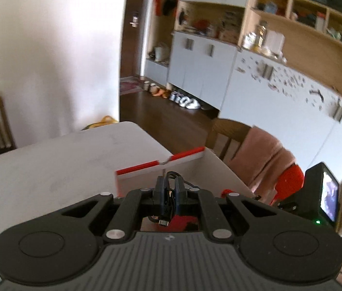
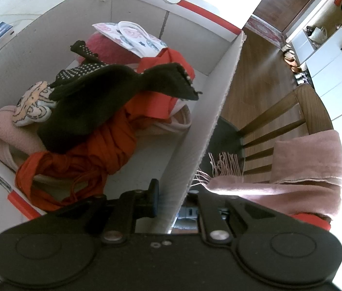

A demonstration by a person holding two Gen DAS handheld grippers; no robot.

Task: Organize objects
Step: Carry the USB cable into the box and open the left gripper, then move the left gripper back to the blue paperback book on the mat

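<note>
a: state the left gripper (image 1: 169, 189) condition.
b: its jaws were narrow and clamped on a bundled black cable (image 1: 168, 206). a loop of the cable stood above the jaws and a small plug hung below them. beyond the jaws stood the white cardboard box (image 1: 202, 167) with its red rim, resting on the pale table (image 1: 49, 165).
a: state the right gripper (image 2: 171, 198) condition.
b: its jaws were narrow and gripped the near side wall of the box, one finger (image 2: 152, 198) inside the wall; the other was outside and mostly hidden.
a: list the box contents ahead of the right jaws.
b: a black studded glove (image 2: 93, 97) lay on top, over red fabric (image 2: 98, 150), a pink cloth (image 2: 3, 133) and printed white items (image 2: 134, 36).
a: what lay on the outer side of those jaws?
b: a wooden chair (image 2: 292, 121) with a pink fringed scarf (image 2: 304, 169) draped over it, just beside the box.
</note>
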